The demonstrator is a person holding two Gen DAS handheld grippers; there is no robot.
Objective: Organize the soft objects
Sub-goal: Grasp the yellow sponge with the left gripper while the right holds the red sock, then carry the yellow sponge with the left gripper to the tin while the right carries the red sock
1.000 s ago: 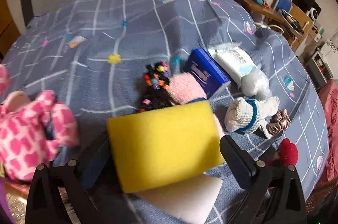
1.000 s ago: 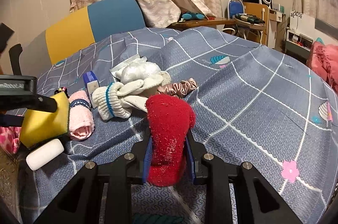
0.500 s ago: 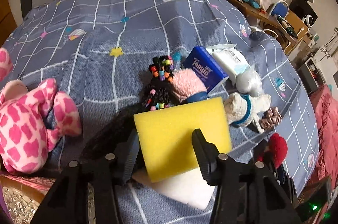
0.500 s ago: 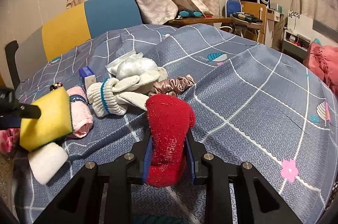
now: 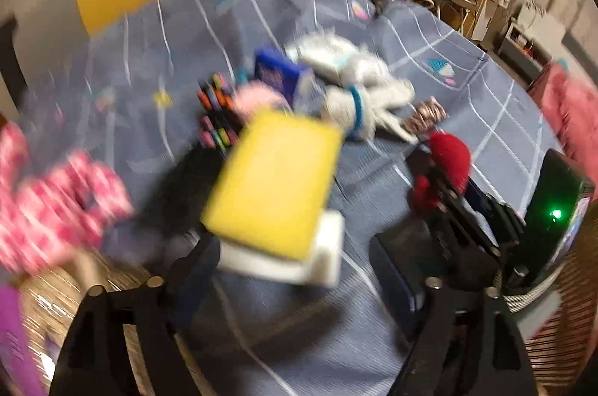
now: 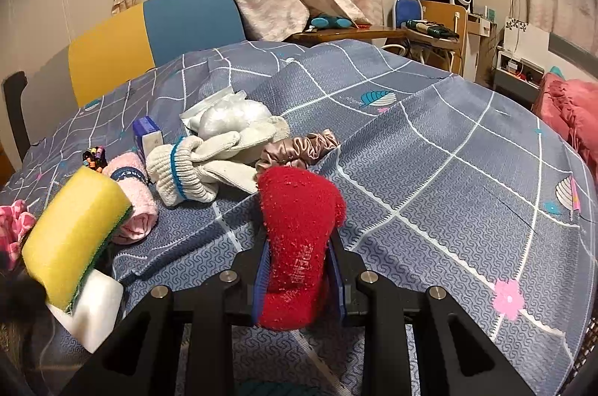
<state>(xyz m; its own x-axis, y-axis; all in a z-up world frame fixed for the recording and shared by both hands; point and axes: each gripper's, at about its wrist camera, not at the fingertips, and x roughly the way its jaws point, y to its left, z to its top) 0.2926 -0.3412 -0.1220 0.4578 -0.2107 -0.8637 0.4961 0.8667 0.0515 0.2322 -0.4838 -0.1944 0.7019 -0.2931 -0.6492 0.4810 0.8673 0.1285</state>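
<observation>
Two grippers are working over a grey-blue checked bedcover [image 6: 429, 172], one in each of the person's hands. The right gripper [image 6: 299, 269] is pinching a fuzzy red sock [image 6: 299, 224] between its blue pads, the sock standing up out of the jaws above the cloth. The left gripper [image 5: 295, 269] is showing its jaws spreading wide apart, with nothing pressed between them; its view is badly blurred. A yellow sponge [image 6: 74, 235] is lying tilted on top of a white sponge [image 6: 99, 310] at the near left edge of the bedcover, just ahead of the left gripper's fingers. Beside the sponges a rolled pink towel [image 6: 134, 198] is resting against a white knitted glove [image 6: 194, 168], with a bronze satin scrunchie [image 6: 299, 149] just to the right of the glove. Behind these a blue tissue pack [image 6: 147, 134], a clear plastic bag [image 6: 231, 114] and a bundle of coloured hair ties [image 6: 93, 157] are sitting close together. A pink checked plush toy [image 5: 52, 198] is lying at the far left
</observation>
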